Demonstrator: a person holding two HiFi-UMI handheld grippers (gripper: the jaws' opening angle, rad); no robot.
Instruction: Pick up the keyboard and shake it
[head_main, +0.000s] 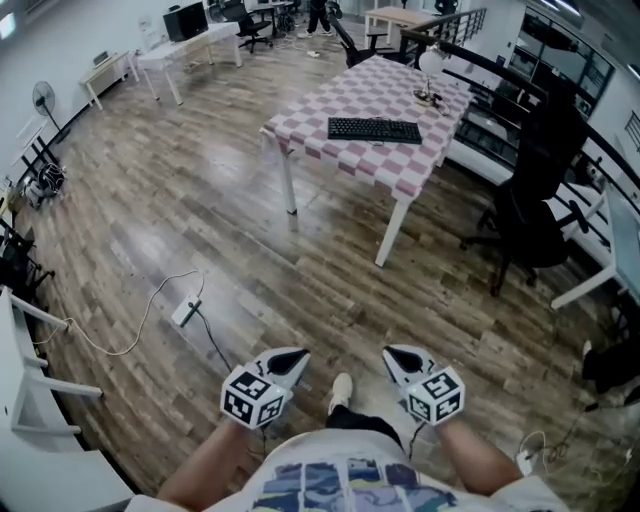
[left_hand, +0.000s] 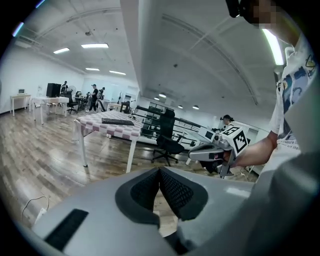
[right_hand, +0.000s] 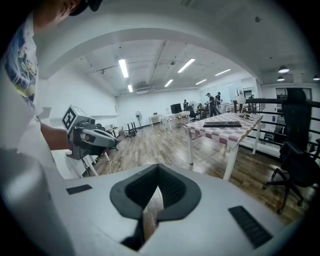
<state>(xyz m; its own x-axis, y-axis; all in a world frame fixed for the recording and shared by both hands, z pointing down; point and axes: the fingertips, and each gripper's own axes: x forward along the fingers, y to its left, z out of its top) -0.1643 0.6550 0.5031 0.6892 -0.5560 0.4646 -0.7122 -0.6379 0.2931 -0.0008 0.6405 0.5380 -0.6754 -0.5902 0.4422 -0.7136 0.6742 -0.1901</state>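
Two grippers are held low and close to the person's body, side by side and apart from each other, both pointing forward over the floor. The left gripper (head_main: 290, 358) has its jaws brought fully together; its own view shows the dark ribbed pads meeting at the tips with nothing clamped between them. The right gripper (head_main: 398, 358) is in the same condition: jaws pressed together, pads in contact at the tips, no object held. Each gripper carries its marker cube at the rear, near the person's forearm. One light-coloured shoe (head_main: 342, 390) shows on the floor between the two grippers.

Ahead and to the left, a white power strip (head_main: 186, 313) lies on the wood-plank floor (head_main: 200, 200), with a thin cable trailing from it.

Further out stands a white-legged table (head_main: 400, 175) covered with a pink-and-white checked cloth. The keyboard (head_main: 374, 130), black, lies flat on this tabletop, roughly in the middle, well apart from both grippers. Small items sit at the far end of the table; they are too small to identify. A black office chair (head_main: 535, 215) stands to the right of the table, beside a railing.

At the far end of the room are white desks (head_main: 185, 45) with monitors, a pedestal fan (head_main: 43, 97) near the left wall, and a standing person (head_main: 318, 15).
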